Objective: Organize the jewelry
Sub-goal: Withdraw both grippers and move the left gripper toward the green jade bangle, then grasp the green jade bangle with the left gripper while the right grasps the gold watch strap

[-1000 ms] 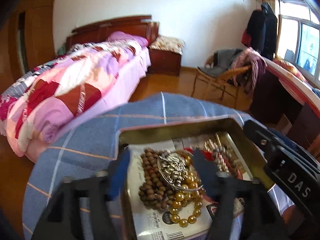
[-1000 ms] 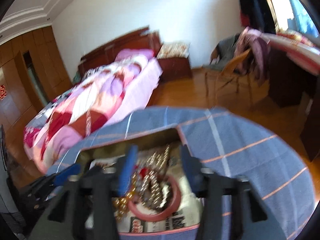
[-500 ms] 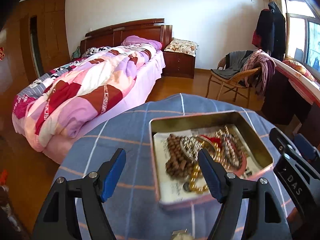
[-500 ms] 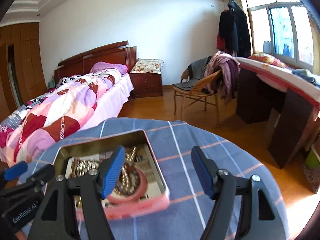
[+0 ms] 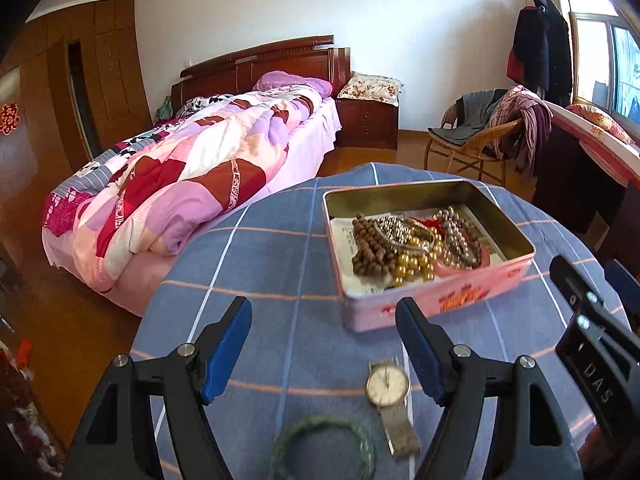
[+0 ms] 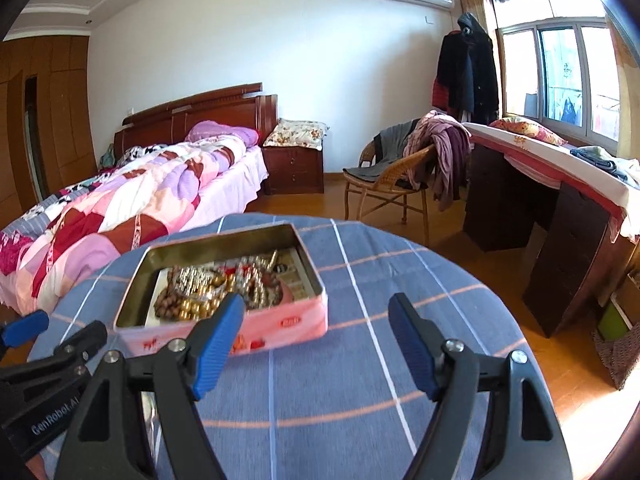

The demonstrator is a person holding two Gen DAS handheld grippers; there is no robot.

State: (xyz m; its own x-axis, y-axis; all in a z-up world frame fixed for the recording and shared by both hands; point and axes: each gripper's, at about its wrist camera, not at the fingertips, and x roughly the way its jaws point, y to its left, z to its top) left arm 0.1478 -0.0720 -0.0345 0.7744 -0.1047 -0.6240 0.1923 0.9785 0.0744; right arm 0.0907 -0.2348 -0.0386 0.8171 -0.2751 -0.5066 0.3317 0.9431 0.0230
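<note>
Left gripper (image 5: 324, 344) hovering wide open and empty above blue checked tablecloth (image 5: 260, 264), watch (image 5: 390, 390) and green bangle (image 5: 324, 450) lying between its fingers, pink tin (image 5: 440, 304) of beads sitting just ahead, right gripper (image 6: 316, 340) gaping empty beside tin (image 6: 280, 322).

near the watch (image 5: 388, 384), the green bangle (image 5: 324, 446) blurs and meets the picture's bottom edge; beads (image 5: 416, 246) tangled in the tin (image 5: 440, 300) overlap, uncountable.

Both wrist views look forward over the table, sharing the tin (image 5: 436, 300) (image 6: 224, 334).
</note>
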